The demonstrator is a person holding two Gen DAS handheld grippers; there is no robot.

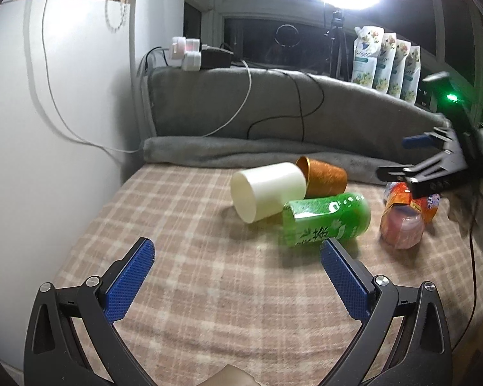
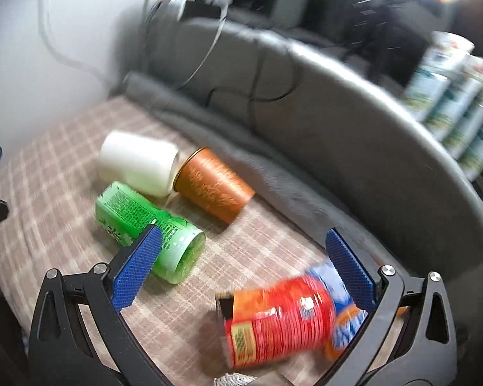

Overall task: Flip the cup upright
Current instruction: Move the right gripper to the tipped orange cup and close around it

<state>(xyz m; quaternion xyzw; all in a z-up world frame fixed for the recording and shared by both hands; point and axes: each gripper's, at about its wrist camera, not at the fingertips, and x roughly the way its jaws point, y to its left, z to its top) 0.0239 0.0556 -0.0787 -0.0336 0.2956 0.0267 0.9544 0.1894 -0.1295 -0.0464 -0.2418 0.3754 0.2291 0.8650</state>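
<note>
Checked beige fabric (image 1: 209,289) is covering the work surface in the left wrist view. The left gripper (image 1: 238,251) is hovering low over it with its jaws spread wide and nothing between the blue pads (image 1: 129,280). Ahead of it, four containers are lying on their sides. The white cup (image 1: 267,191) is lying with its open mouth facing the camera, touching the orange-brown cup (image 1: 325,178) behind it and the green cut bottle (image 1: 325,222) at its right. The red-orange cut bottle (image 1: 402,222) is lying apart, further right. The right gripper (image 1: 418,160) is showing above it at the right edge, its jaws parted. A grey blanket (image 1: 273,112) is rising behind the containers, with cables draped over it.

The right wrist view is blurring noticeably. The right gripper (image 2: 243,251) is holding its jaws released and wide apart, gripping nothing. The red-orange cut bottle (image 2: 280,321) is lying on its side beneath the gripper, near its right finger (image 2: 350,273). The green cut bottle (image 2: 138,215) is lying partly behind the left finger (image 2: 135,270). The white cup (image 2: 138,160) and the orange-brown cup (image 2: 215,186) are lying side by side further off, both tipped over, just in front of the grey blanket (image 2: 337,135).
</note>
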